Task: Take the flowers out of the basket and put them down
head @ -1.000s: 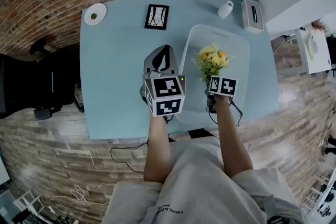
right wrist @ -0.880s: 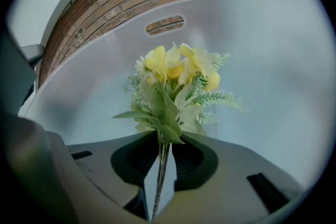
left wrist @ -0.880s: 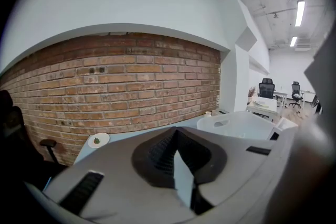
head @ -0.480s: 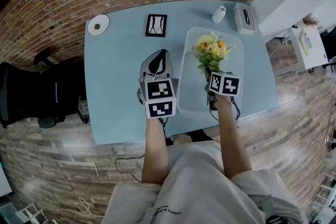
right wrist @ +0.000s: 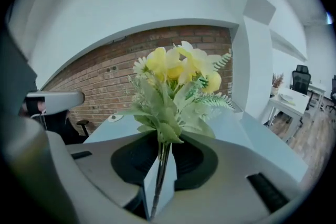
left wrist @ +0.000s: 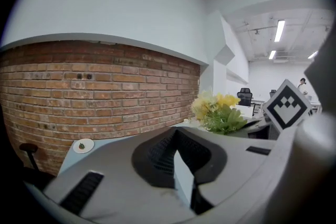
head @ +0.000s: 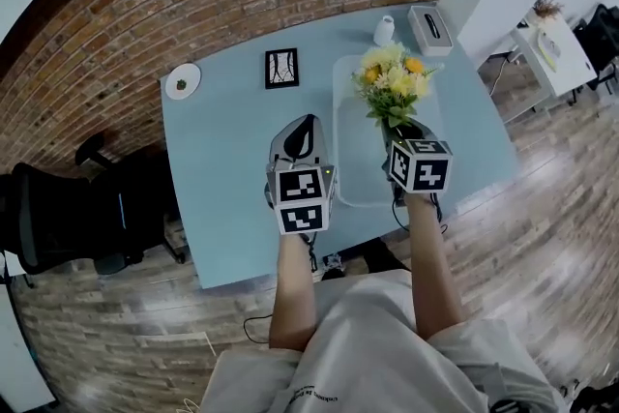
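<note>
Right tool (head: pixel 402 131) is clamped on the stems of the flowers (head: pixel 392 77). The stems are pinched between the pads low down, and the blooms fan out ahead of the tips.

- **Bunch axis:** it runs in line with the tool and points away from the person. No part is seen touching anything below, so the bunch is judged clear of the basket (head: pixel 353 164).
- **Basket:** it lies under and ahead of the right tool, long side running away from the person.
- **Left tool:** the left tool (head: pixel 302 126) is closed with nothing between its jaws. It is held just left of the right tool, beyond the basket's near-left edge.
- **Put-down spot:** bare bench (head: pixel 222 160) lies to either side of the basket, so a sideways shift is needed before lowering. The bunch is best laid with stems toward the tool.
</note>
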### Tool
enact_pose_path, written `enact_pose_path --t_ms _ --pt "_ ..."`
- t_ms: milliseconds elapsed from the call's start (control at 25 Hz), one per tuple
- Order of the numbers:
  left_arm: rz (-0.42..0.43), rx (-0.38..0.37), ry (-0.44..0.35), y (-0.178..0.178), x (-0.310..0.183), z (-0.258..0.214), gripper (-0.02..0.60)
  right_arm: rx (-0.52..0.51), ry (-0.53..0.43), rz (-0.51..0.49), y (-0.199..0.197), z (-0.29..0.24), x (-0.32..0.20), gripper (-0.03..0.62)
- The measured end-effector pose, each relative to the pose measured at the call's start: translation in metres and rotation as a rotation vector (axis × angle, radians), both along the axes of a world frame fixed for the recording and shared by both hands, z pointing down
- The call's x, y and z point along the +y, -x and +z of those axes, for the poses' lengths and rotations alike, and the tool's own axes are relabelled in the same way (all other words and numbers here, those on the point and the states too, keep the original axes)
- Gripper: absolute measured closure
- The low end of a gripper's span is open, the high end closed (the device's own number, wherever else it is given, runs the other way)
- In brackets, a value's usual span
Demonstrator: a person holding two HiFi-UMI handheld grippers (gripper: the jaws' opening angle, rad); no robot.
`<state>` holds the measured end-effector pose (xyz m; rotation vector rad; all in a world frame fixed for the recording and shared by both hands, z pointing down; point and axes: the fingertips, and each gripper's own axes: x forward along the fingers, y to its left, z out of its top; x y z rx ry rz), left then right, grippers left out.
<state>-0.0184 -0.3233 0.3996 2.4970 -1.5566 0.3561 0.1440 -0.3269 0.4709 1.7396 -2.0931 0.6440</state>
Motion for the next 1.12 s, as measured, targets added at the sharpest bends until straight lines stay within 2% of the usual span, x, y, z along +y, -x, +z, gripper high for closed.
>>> enact_pose_path --t_ms 240,400,520,800,880,1120 --pt "0.051 -0.019 0.007 -0.003 0.019 0.002 0.563 0.003 -0.117 0.053 -0.01 -0.047 0.018 0.5" --pt "0.042 -0.002 -0.012 -0.002 0.023 -0.001 0.563 -0.001 -0.192 0.081 -0.021 -0.069 0.026 0.5" --pt "0.025 0.007 -0.026 -0.005 0.024 -0.005 0.563 0.016 -0.199 0.091 -0.036 -0.075 0.032 0.5" --pt "0.011 -0.016 -0.051 -0.036 0.019 -0.014 0.563 0.001 -0.224 0.094 -0.075 -0.085 0.025 0.5" --pt "-0.004 -0.024 -0.047 -0.045 0.016 -0.014 0.563 -0.011 -0.233 0.082 -0.087 -0.087 0.019 0.5" --pt "-0.134 0.002 -0.052 -0.066 -0.003 -0.015 0.563 -0.105 -0.26 0.028 -0.125 -0.099 0.0 0.5"
